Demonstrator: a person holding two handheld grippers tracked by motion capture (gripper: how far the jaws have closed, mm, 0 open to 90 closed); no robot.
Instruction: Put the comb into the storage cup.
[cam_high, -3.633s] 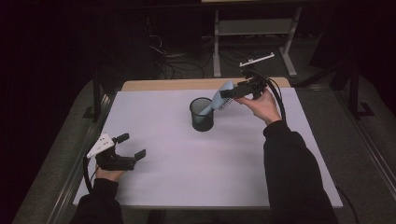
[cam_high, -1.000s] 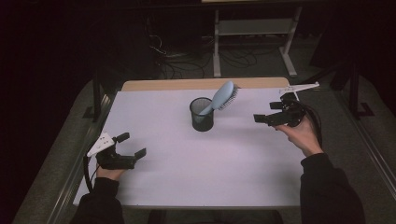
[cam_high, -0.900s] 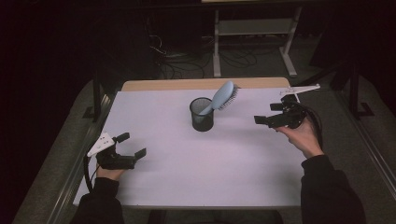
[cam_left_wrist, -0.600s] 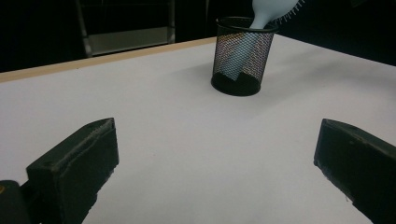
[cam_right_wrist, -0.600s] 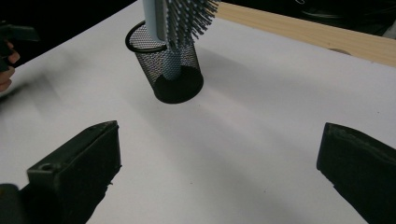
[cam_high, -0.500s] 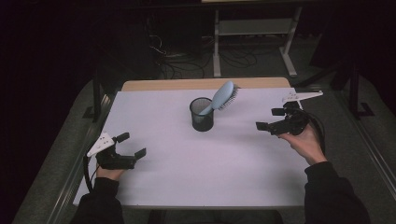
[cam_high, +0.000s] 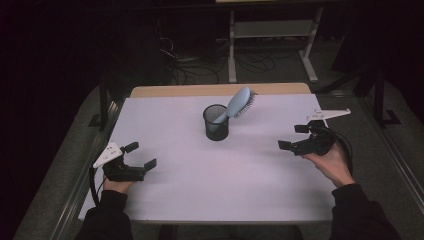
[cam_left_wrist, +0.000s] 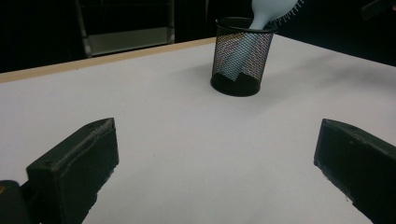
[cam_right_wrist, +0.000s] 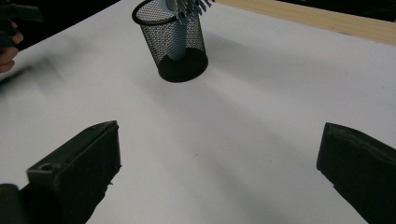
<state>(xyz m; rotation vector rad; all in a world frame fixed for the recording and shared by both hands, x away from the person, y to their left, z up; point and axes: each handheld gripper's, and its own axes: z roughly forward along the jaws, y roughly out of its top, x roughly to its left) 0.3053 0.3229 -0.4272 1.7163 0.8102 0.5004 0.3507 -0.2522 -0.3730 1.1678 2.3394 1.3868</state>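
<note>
From the high view, the blue hairbrush (cam_high: 239, 102) stands handle down in the black mesh cup (cam_high: 216, 123), leaning right so the cup's rim props it up. The right gripper (cam_high: 294, 138) sits well apart with jaws wide and empty. The left gripper (cam_high: 140, 156) rests on the white table (cam_high: 225, 180), also wide.

In the left gripper view, the handle shows through the mesh.

In the right gripper view, nothing sits between the jaws.

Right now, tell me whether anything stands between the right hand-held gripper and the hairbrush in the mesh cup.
Nothing visible does. Bare white table lies between the open right hand-held gripper and the mesh cup holding the hairbrush, handle down.
</note>
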